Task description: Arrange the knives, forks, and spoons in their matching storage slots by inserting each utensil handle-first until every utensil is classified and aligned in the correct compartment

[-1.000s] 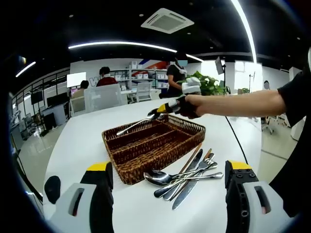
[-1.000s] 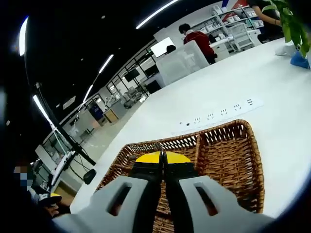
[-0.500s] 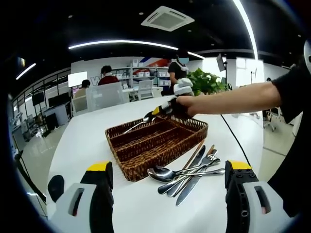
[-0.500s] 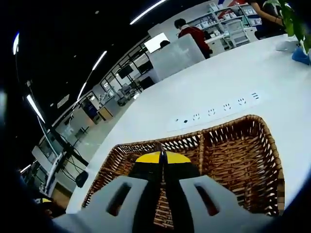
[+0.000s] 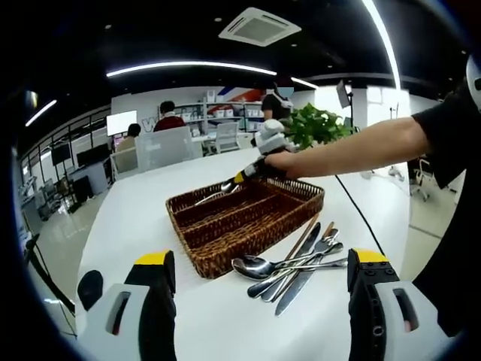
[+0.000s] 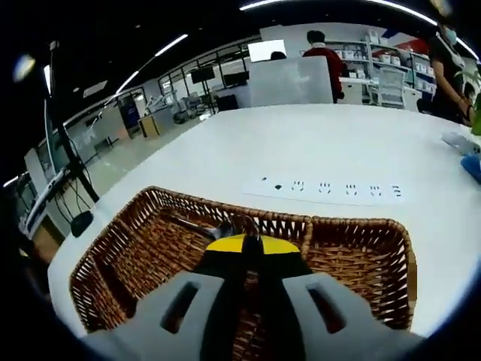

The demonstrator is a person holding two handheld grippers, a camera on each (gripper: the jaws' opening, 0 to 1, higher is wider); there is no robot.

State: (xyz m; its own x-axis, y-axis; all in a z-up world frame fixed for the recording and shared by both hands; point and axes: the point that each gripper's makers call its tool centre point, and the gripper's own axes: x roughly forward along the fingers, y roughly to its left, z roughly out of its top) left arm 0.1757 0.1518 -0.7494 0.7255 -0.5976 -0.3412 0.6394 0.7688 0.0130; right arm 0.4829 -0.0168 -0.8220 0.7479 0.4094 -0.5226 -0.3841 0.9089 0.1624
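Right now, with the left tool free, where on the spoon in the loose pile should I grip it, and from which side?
Grip the spoon on its thin handle near the free end, coming from the side away from the wicker tray. Its bowl lies toward the tray, while the handle runs across the pile of cutlery, so the far end looks most exposed. The left tool hangs open.

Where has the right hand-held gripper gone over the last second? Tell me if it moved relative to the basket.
Yes. In the left gripper view the right hand-held gripper, shut on a utensil, has dropped lower toward the wicker basket, so the utensil's end now dips inside its far compartment.
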